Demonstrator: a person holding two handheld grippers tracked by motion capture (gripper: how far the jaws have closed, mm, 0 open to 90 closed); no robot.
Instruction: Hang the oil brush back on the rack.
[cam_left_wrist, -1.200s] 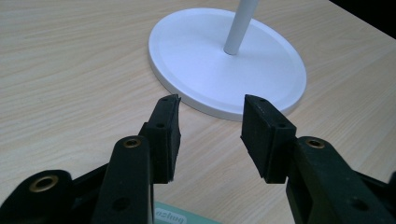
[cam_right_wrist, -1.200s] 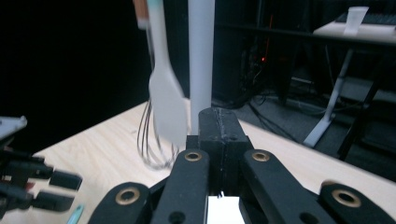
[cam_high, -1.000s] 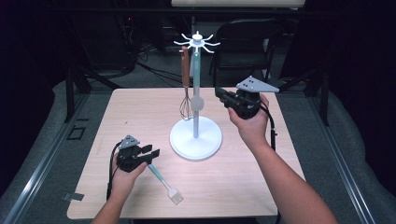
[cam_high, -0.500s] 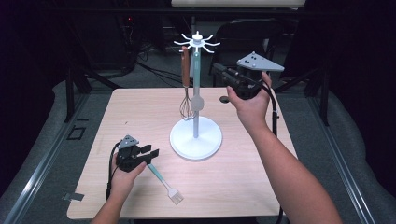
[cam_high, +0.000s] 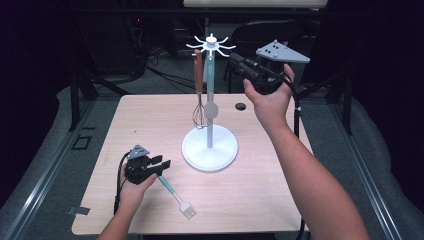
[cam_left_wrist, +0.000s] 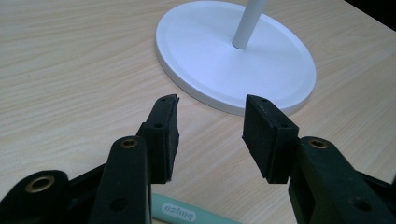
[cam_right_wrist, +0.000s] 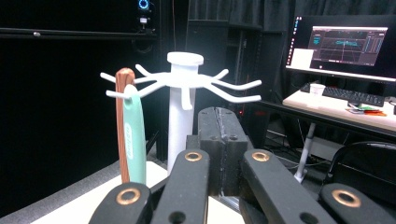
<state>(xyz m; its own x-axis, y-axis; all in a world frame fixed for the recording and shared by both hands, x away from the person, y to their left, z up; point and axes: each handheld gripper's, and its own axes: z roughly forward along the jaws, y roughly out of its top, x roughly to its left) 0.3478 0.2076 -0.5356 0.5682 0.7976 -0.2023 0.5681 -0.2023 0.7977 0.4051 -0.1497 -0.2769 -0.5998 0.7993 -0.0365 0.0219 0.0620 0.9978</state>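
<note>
Light falls from overhead onto the table (cam_high: 150, 125), leaving its wood evenly bright while the room around it sinks to near black. The white stand (cam_high: 210, 145) casts only a faint shadow. In the right gripper view a monitor (cam_right_wrist: 348, 44) glows at the upper right, perhaps slightly soft; the close claw looks sharp.

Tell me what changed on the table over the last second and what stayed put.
The right gripper rose from beside the rack's pole up to the level of the hooks at its top, jaws shut and empty throughout. The left gripper stayed low on the table, jaws open over the mint-handled brush, which did not move. The rack, the whisk and the mint utensil hanging on it are unchanged.
</note>
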